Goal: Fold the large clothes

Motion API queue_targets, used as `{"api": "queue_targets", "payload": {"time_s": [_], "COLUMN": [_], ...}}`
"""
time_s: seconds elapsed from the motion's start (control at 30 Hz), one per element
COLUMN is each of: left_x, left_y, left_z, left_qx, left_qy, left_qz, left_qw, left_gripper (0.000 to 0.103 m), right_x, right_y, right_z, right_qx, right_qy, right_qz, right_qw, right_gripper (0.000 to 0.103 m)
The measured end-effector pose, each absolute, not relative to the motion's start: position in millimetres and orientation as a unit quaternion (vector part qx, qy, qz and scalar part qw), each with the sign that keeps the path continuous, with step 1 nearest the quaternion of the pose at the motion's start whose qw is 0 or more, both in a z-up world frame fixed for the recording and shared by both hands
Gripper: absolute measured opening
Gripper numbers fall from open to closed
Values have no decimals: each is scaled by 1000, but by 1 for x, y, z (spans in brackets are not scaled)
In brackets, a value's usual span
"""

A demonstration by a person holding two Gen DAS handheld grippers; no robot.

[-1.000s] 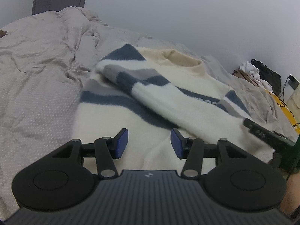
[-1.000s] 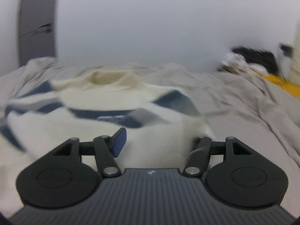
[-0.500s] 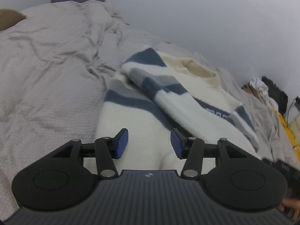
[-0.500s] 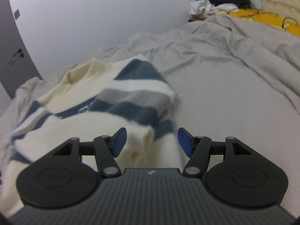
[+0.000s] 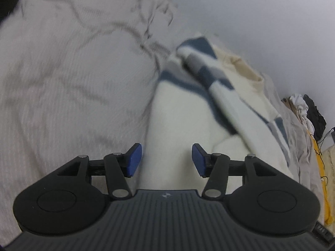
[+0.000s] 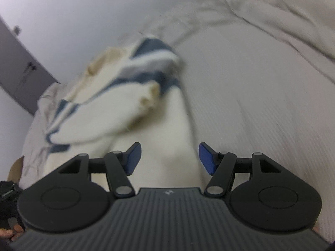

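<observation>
left wrist: clothes pile point(image 5: 303, 113) beyond sweater point(image 5: 188, 113) on bedspread point(image 5: 73, 79).

both wrist views close, angled down; share sweater point(image 5: 188, 113) point(image 6: 108, 108) on bed point(image 5: 62, 83).

Cream sweater point(image 5: 184, 115), navy-grey stripes; beige bedspread point(image 5: 69, 87).

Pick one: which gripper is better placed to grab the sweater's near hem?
Close call, likely left. The left gripper frames the sweater fully; the right gripper straddles its edge, partly over bedsheet.
</observation>
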State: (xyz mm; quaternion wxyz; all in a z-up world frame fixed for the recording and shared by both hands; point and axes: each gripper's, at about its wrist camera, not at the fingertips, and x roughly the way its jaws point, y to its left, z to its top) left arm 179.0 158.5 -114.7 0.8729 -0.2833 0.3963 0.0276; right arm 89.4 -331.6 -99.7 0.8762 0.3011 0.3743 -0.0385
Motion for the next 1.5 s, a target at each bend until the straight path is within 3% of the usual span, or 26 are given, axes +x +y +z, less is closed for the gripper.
{"api": "queue_targets", "payload": {"time_s": [0.17,0.47,0.73,0.93,1.03,1.1,1.13,1.17,1.2,1.27,1.5], "left_x": [171,144,130,126,129,127,126,125,123,121,100], "left_y": [167,168,146,137,137,135,135,133,134,138,164], "left_z": [-133,-128,-129,-141,-144,-144,-142,-140,-137,-134,-98], "left_qx": [-330,-425,-376,-357,-353,-355,-351,-344,-347,-367,-420], "left_qy": [417,384,430,455,465,463,462,460,452,435,356], "left_qz": [27,-50,-26,-20,-26,-30,-30,-30,-30,-37,-68], "left_qw": [847,818,821,815,812,812,814,818,821,821,832], "left_gripper": [63,63,63,68,68,67,62,43,33,20,15], "right_x": [83,83,69,73,77,76,76,74,71,67,60], "right_y": [-340,-332,-334,-311,-292,-290,-292,-297,-301,-309,-331], "right_z": [-132,-132,-113,-128,-130,-128,-127,-127,-127,-123,-89], "right_qx": [391,442,466,415,373,365,369,381,392,410,438], "right_qy": [424,413,365,460,488,487,483,476,469,451,384], "right_qz": [-22,55,118,112,110,105,101,98,98,104,144], "right_qw": [817,794,797,777,781,787,788,786,785,786,800], "right_gripper": [65,66,66,64,56,35,32,27,22,20,18]}}
